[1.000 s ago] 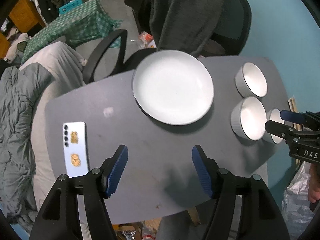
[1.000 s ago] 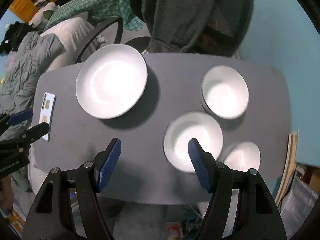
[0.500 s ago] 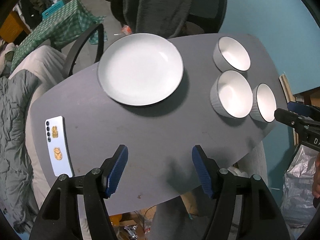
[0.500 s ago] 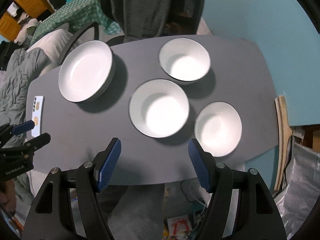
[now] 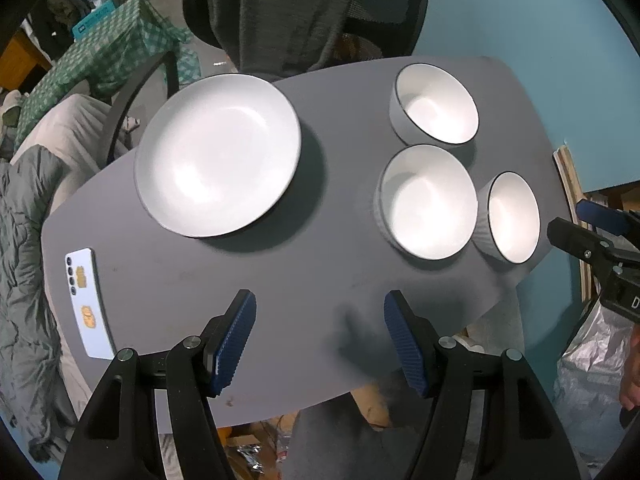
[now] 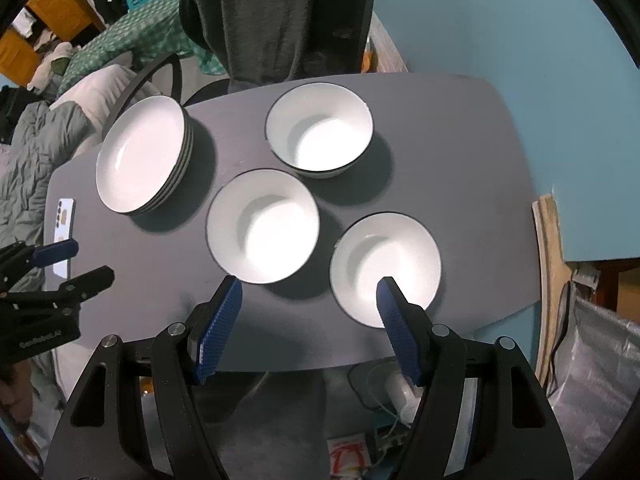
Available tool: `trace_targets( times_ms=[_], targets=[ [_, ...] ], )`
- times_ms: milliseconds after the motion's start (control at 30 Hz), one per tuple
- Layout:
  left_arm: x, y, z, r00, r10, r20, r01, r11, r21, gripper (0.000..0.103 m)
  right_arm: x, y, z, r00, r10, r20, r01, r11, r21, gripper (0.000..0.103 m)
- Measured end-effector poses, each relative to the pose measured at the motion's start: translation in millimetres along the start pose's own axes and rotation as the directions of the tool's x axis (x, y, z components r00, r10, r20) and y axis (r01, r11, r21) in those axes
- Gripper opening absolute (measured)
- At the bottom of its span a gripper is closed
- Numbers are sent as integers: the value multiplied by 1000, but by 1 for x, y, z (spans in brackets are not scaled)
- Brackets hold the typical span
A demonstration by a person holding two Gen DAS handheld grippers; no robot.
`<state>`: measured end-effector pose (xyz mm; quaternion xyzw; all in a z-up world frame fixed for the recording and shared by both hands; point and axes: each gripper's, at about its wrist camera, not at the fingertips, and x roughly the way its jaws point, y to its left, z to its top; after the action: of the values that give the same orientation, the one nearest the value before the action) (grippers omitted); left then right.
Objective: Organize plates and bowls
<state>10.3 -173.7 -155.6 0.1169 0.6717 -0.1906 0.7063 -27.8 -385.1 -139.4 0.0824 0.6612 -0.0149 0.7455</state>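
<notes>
Hovering above the grey table (image 6: 460,128), both grippers were held wide open and empty: left gripper (image 5: 318,334), right gripper (image 6: 310,322). The plate stack (image 6: 142,156) was seen at left, three loose bowls at right. Nesting was judged not yet started; the nearest bowl (image 6: 386,266) would be gripped by its rim next.

Right gripper (image 5: 576,222) cut off by my left view's right edge, only its finger tips show. Left gripper (image 6: 74,260) likewise clipped at my right view's left edge. Phone (image 6: 64,224) partly hidden behind it. Plate stack (image 6: 140,156): can't count plates reliably. Chair (image 5: 384,4) mostly covered by hanging garment (image 5: 280,16).
</notes>
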Motion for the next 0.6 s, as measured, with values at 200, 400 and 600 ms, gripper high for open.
trace_targets(
  times_ms=[200, 400, 600],
  targets=[
    [11, -23, 10, 1000, -19, -20, 19, 999, -31, 68, 4, -19, 6, 1000, 7, -8, -7, 1000, -29, 69],
    [24, -39, 24, 1000, 7, -23, -8, 998, -55, 69, 18, -38, 15, 999, 28, -26, -29, 998, -57, 69],
    [46, -47, 37, 999, 27, -44, -30, 997, -78, 69, 42, -47, 33, 995, 85, -53, -90, 992, -92, 69]
  ],
)
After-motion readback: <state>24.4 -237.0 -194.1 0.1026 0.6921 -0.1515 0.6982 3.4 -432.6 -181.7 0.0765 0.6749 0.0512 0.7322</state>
